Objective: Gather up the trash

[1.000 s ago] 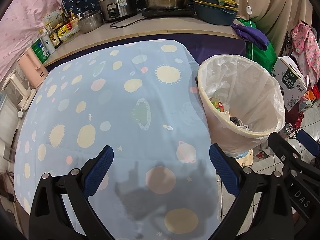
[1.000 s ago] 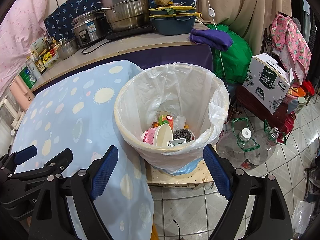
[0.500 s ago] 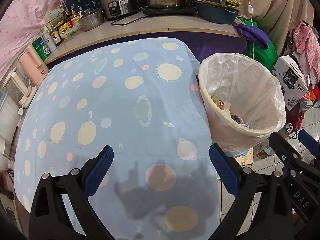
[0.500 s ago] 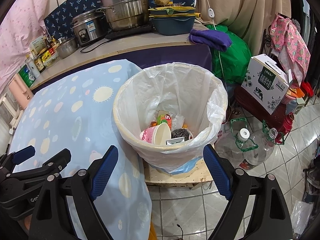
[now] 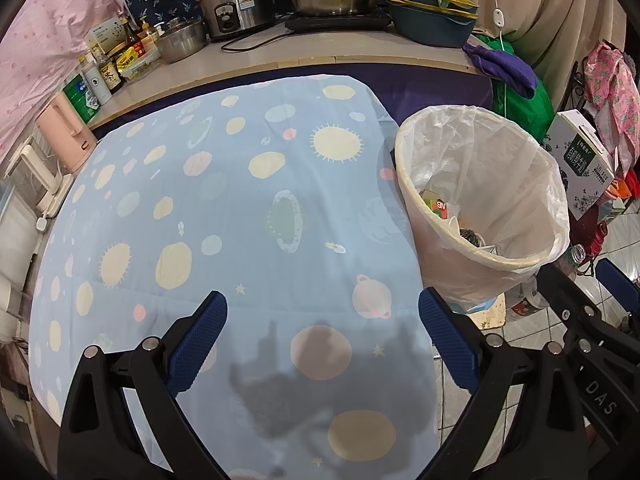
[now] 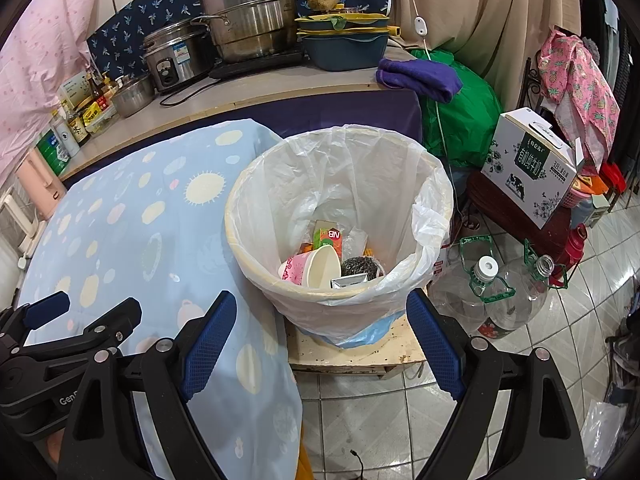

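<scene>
Blue planet-print cloth [image 5: 240,208] covers the worktop nearest me, with nothing lying on it. Left tongs [image 5: 322,340] hang over it, blades apart, gripping nothing. Right tongs [image 6: 320,340] gape before the lined bin [image 6: 404,292] beside the cloth; a pink cup [image 6: 308,268], carton [image 6: 330,236] and scourer [image 6: 360,268] lie inside. Behind, pots [image 6: 248,28] crowd a counter.

Lined trash bin [image 6: 340,184] beside blue tablecloth [image 6: 132,224], holding paper cup [image 6: 316,266], carton, perhaps a scourer.
</scene>
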`<action>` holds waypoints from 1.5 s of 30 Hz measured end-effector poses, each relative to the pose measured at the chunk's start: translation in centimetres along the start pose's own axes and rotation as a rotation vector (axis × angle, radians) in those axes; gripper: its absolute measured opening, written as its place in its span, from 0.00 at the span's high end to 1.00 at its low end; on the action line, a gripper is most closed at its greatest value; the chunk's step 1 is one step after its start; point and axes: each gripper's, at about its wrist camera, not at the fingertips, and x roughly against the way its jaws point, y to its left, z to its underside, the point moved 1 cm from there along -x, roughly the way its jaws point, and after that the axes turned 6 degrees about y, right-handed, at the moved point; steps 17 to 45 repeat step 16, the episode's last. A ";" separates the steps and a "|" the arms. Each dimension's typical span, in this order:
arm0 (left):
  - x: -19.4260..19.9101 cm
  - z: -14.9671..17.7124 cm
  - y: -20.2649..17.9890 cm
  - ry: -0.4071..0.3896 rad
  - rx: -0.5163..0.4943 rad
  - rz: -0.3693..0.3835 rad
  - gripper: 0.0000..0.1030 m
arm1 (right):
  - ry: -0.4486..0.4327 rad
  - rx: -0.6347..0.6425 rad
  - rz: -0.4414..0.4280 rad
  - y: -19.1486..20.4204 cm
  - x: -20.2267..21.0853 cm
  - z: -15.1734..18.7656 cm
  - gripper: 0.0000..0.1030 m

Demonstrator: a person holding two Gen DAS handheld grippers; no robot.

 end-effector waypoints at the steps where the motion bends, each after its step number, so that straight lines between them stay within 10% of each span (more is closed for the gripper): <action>1: 0.0 0.0 0.0 0.000 0.000 0.000 0.11 | 0.000 0.001 -0.001 0.0 0.0 0.0 0.19; 45: 0.1 0.0 0.4 0.012 0.017 0.002 0.11 | -0.001 0.007 -0.001 0.2 0.3 -0.2 0.19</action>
